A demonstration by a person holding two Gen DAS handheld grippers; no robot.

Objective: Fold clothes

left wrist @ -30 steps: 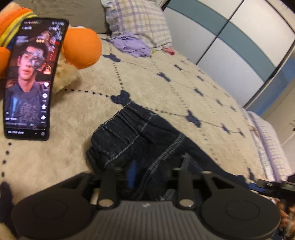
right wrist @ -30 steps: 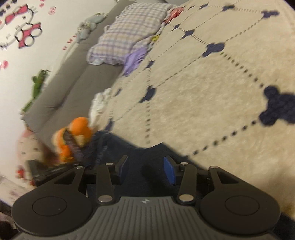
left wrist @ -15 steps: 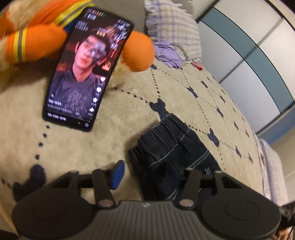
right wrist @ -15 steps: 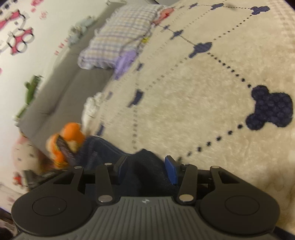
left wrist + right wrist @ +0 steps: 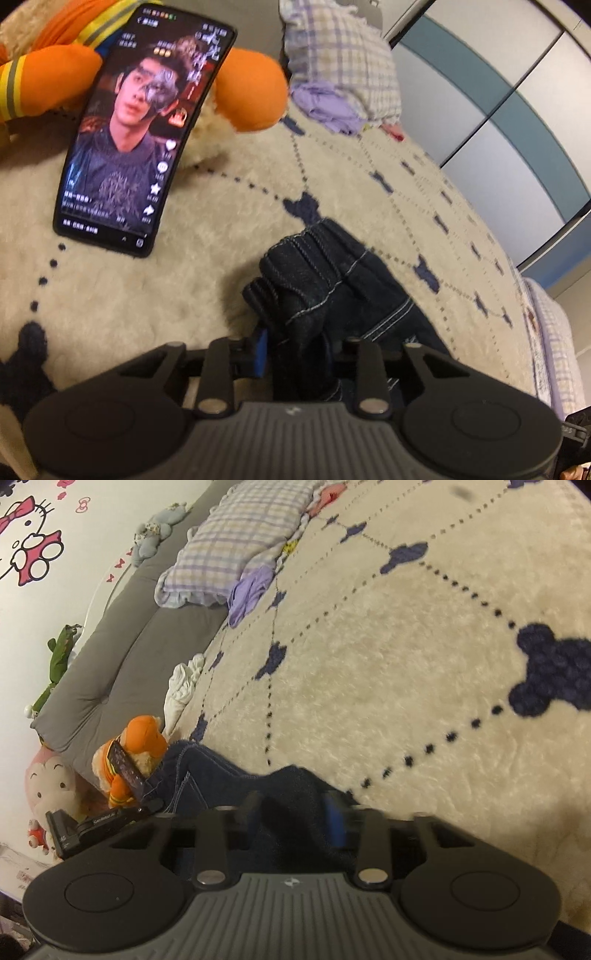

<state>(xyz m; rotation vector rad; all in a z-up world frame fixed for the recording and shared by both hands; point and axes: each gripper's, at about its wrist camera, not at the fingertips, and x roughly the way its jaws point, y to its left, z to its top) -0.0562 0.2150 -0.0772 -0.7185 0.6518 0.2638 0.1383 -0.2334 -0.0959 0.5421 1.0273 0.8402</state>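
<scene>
The dark jeans (image 5: 332, 280) lie rumpled on the cream blanket (image 5: 184, 302), just beside the phone (image 5: 144, 129). Both the left gripper (image 5: 299, 345) and the right gripper (image 5: 295, 812) are closing on bunched denim. Folding looks barely begun; every fold remains.

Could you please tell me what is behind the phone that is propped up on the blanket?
An orange plush toy sits behind the phone, which leans back on it. Its orange limbs show on both sides; its middle is covered by the phone.
</scene>
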